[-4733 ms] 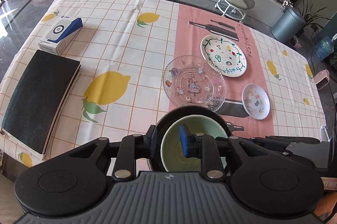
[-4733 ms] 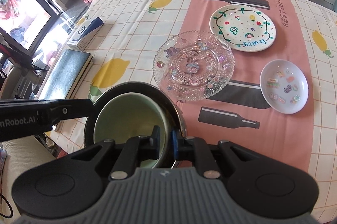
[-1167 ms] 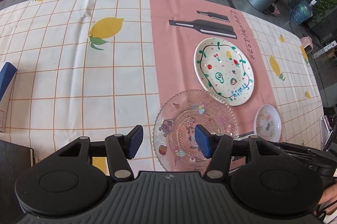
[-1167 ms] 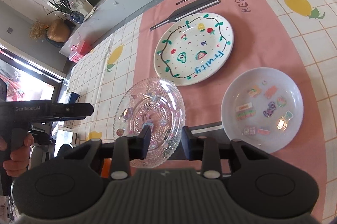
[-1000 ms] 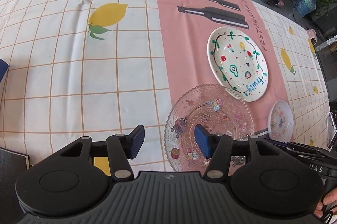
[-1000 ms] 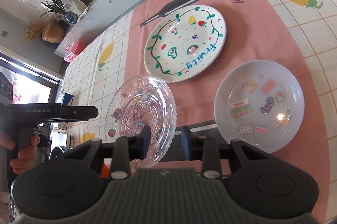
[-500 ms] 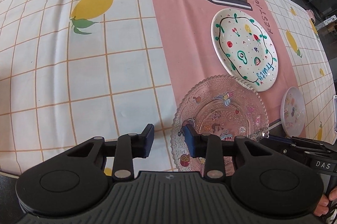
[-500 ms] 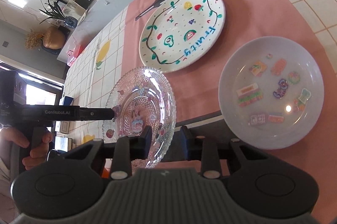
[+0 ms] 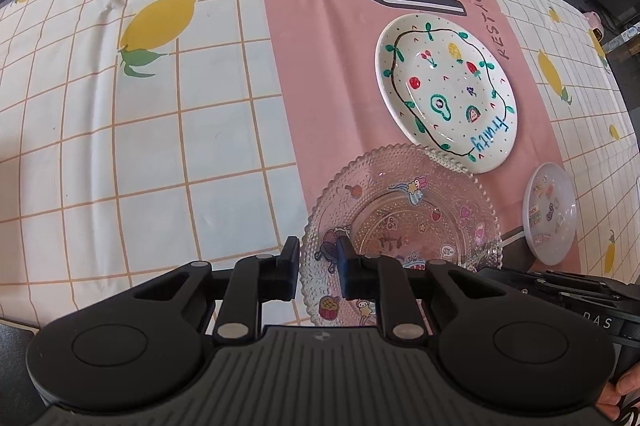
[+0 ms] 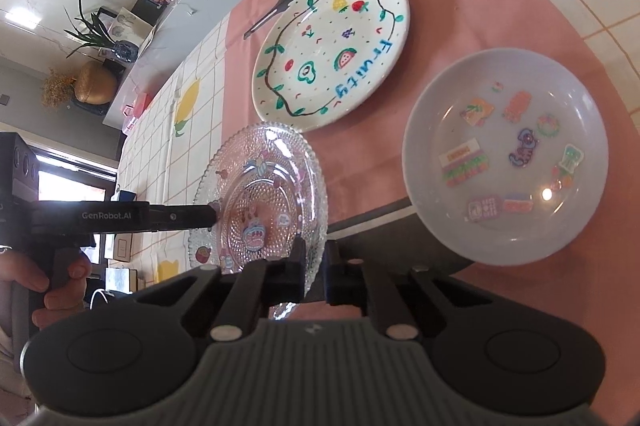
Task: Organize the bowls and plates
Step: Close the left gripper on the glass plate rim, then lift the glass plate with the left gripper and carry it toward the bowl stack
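Glass plate [image 9: 404, 222] sitting on the pink strip of the tablecloth [image 9: 160, 145], near edge of the table, landmark for everything else. Left gripper [image 9: 318, 268] down at its left rim, fingers narrowed with the beaded edge between them, looks pinched but contact hard to confirm. Right gripper [image 10: 314, 276] at the opposite rim, fingers [image 10: 294, 272] nearly closed around the edge, plate [image 10: 260, 197] looking tilted from that side. Just beyond the glass plate, almost touching its far rim: painted white plate [image 9: 446, 105] with "Fruity" lettering. Off to the right, well apart: small white dish [image 10: 506, 155] with stickers inside.
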